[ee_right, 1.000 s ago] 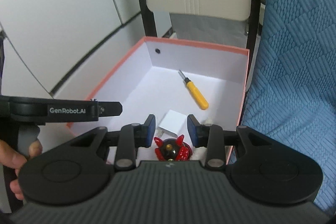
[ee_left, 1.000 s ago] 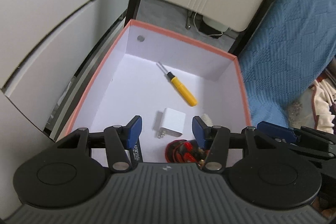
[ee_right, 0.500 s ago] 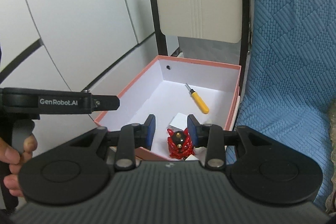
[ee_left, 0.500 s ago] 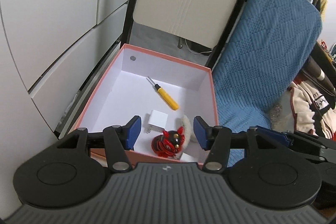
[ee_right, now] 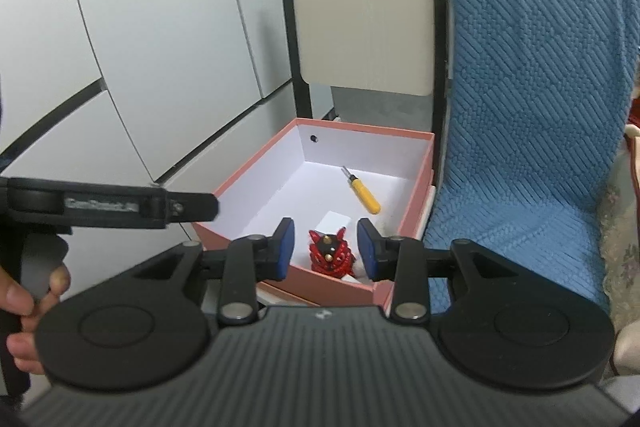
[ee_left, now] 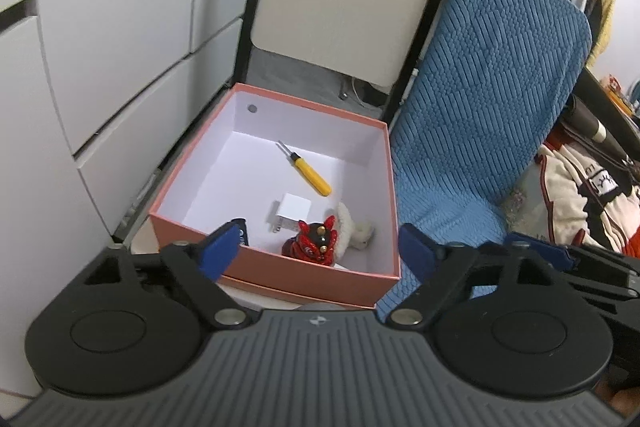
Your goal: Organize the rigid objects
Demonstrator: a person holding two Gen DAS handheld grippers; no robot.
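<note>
Both the left gripper (ee_left: pixel 318 247) and right gripper (ee_right: pixel 325 249) hang wide open, empty, above the pink cardboard box (ee_left: pixel 276 259) holding a glossy red lion figurine (ee_right: pixel 332 253)

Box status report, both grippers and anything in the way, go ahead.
Left gripper open, empty. Right gripper open, empty. Box holds red figurine, charger, screwdriver. Nothing in the way.

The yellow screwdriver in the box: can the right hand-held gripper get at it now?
Probably yes: the yellow screwdriver lies alone on the box floor, top open, and the right hand-held gripper is open and empty.
</note>
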